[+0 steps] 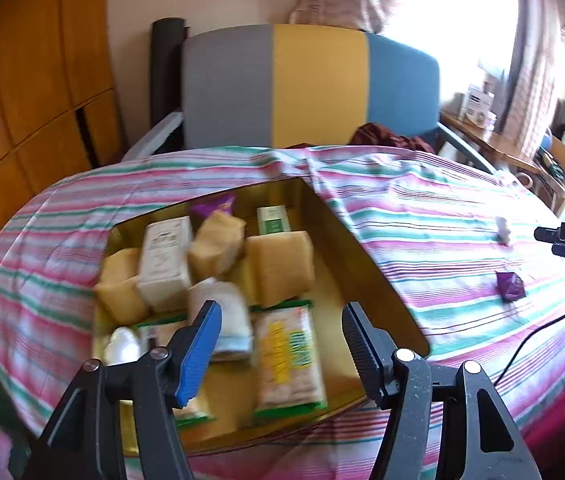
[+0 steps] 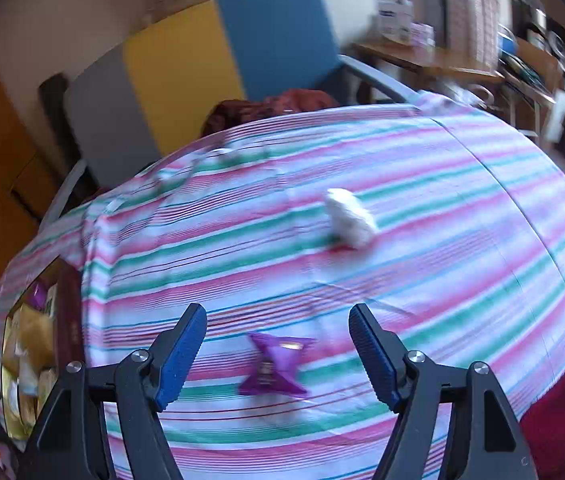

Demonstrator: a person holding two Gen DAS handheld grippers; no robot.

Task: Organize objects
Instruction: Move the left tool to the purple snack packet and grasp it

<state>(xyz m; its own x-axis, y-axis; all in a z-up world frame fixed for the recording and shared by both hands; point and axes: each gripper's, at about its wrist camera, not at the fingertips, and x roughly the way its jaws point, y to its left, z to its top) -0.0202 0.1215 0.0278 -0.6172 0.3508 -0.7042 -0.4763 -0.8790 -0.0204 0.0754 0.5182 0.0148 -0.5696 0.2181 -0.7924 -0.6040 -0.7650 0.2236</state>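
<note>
A gold-lined box (image 1: 366,264) lies on the striped tablecloth (image 1: 422,216), filled with several wrapped snacks: tan packets (image 1: 280,268), a white packet (image 1: 164,258) and a green-edged cracker pack (image 1: 288,354). My left gripper (image 1: 278,338) hovers open above the box's near end, nothing between its fingers. A purple wrapped sweet (image 2: 272,364) lies on the cloth below and between the open fingers of my right gripper (image 2: 278,338), which holds nothing. A white wrapped sweet (image 2: 350,218) lies farther off. Both sweets, purple (image 1: 509,286) and white (image 1: 503,230), show right of the box in the left wrist view.
A chair (image 1: 314,84) with grey, yellow and blue panels stands behind the table, dark red cloth (image 1: 390,136) on its seat. A wooden cabinet (image 1: 22,100) is at the left, cluttered shelves (image 1: 562,160) at the right. The box (image 2: 68,320) shows at the right wrist view's left edge.
</note>
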